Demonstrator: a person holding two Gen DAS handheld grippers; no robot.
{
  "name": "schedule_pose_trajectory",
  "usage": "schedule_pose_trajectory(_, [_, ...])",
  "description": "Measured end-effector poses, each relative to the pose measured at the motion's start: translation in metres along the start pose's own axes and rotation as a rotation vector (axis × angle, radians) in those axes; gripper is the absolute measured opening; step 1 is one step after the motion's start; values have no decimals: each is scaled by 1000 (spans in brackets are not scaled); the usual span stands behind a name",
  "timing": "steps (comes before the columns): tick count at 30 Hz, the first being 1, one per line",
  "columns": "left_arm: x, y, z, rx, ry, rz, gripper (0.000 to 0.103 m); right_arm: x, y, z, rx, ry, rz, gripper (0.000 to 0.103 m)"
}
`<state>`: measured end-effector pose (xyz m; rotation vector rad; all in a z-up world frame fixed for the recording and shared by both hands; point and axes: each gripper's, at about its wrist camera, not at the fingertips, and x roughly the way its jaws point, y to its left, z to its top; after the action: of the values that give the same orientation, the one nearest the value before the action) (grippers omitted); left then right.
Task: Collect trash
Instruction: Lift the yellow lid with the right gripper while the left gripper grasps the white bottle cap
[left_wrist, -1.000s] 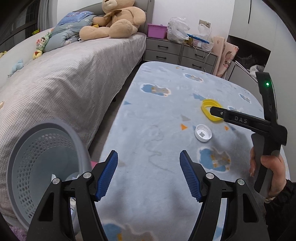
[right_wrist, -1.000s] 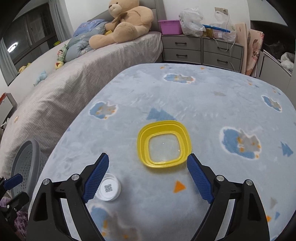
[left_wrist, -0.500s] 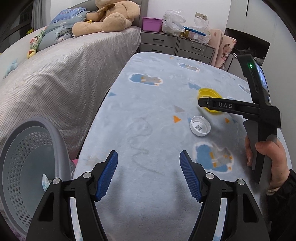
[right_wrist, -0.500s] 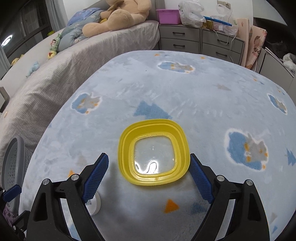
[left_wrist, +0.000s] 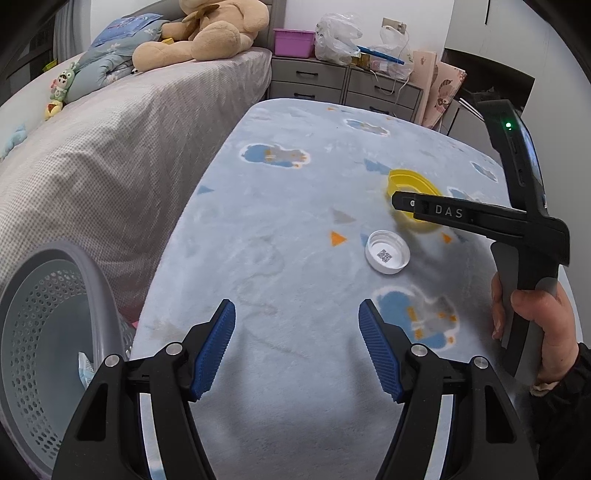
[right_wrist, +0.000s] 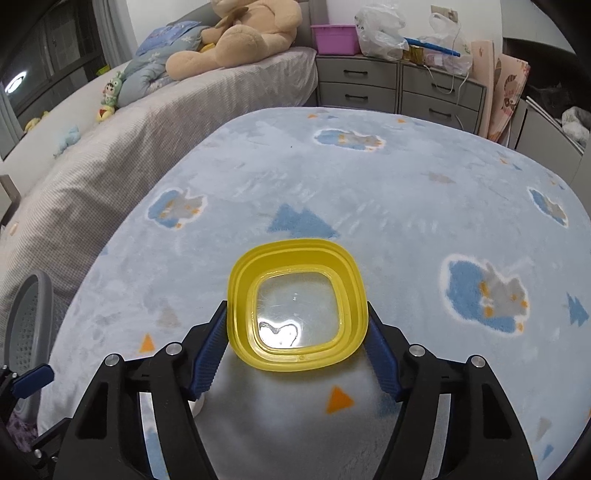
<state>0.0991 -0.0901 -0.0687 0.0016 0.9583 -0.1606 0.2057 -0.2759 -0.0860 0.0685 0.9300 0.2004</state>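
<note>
A yellow plastic lid (right_wrist: 297, 304) with a clear middle lies on the blue blanket, also seen in the left wrist view (left_wrist: 413, 201). My right gripper (right_wrist: 297, 332) is open, its blue pads on either side of the lid, close to its edges. A white cap (left_wrist: 387, 252) with a QR code lies near the lid; in the right wrist view only its edge shows behind the left finger. My left gripper (left_wrist: 297, 343) is open and empty above the blanket's near part. A grey perforated bin (left_wrist: 48, 354) stands at the left, with a scrap inside.
A blue patterned blanket (left_wrist: 295, 206) covers the table. A bed with a grey cover (left_wrist: 110, 155) and a teddy bear (left_wrist: 207, 33) runs along the left. Grey drawers (right_wrist: 399, 88) with bags stand at the back. The bin also shows in the right wrist view (right_wrist: 29, 321).
My right gripper has moved forward to the yellow lid, so its pads now flank it. The left gripper has shifted right, away from the bin, over the blanket.
</note>
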Motion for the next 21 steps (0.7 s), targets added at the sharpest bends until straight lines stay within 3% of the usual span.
schedule_pose_trajectory(10, [6, -30, 14, 38, -6, -29, 66, -61, -27, -1, 115, -101, -24, 67])
schedule_pose_trajectory(21, [38, -63, 28, 61, 30, -48, 66, -91, -59, -25, 252, -132, -58, 67])
